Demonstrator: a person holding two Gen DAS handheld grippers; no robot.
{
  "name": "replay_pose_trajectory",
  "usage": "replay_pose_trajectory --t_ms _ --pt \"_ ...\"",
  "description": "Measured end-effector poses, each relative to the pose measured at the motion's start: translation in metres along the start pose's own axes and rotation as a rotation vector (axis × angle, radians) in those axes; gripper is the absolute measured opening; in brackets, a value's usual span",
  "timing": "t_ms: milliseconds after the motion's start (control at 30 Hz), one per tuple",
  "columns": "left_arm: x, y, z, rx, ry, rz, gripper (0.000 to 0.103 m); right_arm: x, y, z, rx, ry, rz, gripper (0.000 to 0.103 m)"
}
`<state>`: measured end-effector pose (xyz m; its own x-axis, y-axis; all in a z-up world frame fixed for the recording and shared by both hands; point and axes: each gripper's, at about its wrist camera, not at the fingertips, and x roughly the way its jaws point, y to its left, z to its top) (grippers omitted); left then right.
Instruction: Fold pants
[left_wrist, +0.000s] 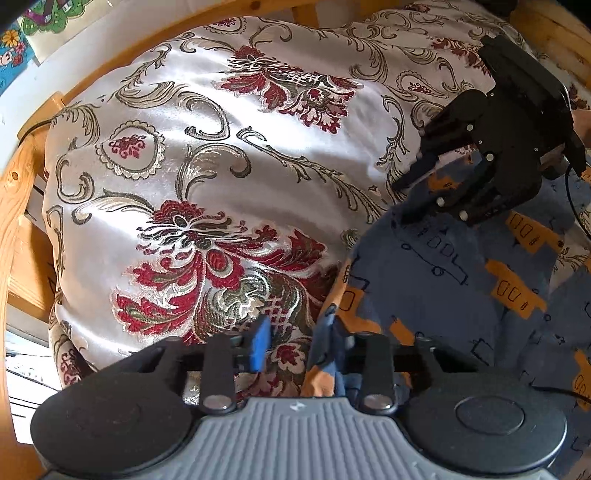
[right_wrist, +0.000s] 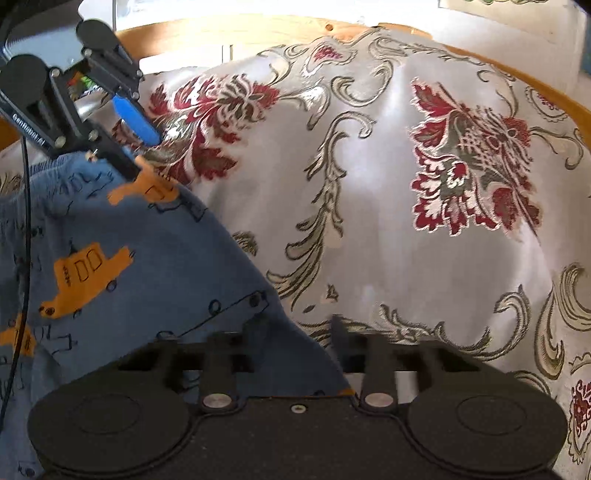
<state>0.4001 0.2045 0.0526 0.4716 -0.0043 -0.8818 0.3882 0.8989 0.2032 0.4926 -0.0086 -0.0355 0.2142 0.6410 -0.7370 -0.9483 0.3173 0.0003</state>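
Pants (left_wrist: 461, 280), blue with orange vehicles, are lying on a floral bedspread (left_wrist: 192, 158) that is covering a bed with a wooden frame (left_wrist: 22, 206). In the left wrist view they are filling the near right of the scene; in the right wrist view, the near left.

The left gripper (left_wrist: 291, 343) is sitting at the pants' edge with its jaws spread apart; the right finger is touching or pushing into a bunched fold of cloth, while the blue-padded left finger is over bare bedspread. It is not clamping anything.

The right gripper (right_wrist: 295, 332) is also standing released, its jaws straddling the sloping edge of the pants, one finger over the cloth and one over the bedspread.

The risk, as I judge it, is that either gripper closing here is likely to pinch the slippery bedspread along with the pants, dragging both. A bite on one layer only would be leaving the fold uneven.
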Motion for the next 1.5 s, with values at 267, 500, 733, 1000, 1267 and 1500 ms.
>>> replay_pose_trajectory --t_ms 267,500,733,1000,1267,1500 --pt "-0.010 -0.022 -0.007 0.042 -0.043 0.028 0.004 -0.024 0.019 -0.005 -0.021 -0.035 -0.060 0.000" --pt "-0.044 -0.043 -0.015 0.112 -0.149 0.110 0.004 -0.070 0.061 -0.005 -0.107 -0.098 -0.209 0.000" --pt "-0.083 -0.085 -0.042 0.229 -0.270 0.203 0.004 -0.120 0.125 -0.025 -0.169 -0.171 -0.367 0.000" --pt "-0.114 -0.133 -0.096 0.367 -0.340 0.231 0.004 -0.154 0.221 -0.069 -0.281 -0.186 -0.490 0.000" --pt "-0.112 -0.169 -0.154 0.533 -0.334 0.201 0.004 -0.147 0.307 -0.102 -0.336 -0.070 -0.510 0.000" --pt "-0.099 -0.184 -0.193 0.600 -0.335 0.151 0.004 -0.142 0.347 -0.116 -0.227 -0.034 -0.528 0.000"
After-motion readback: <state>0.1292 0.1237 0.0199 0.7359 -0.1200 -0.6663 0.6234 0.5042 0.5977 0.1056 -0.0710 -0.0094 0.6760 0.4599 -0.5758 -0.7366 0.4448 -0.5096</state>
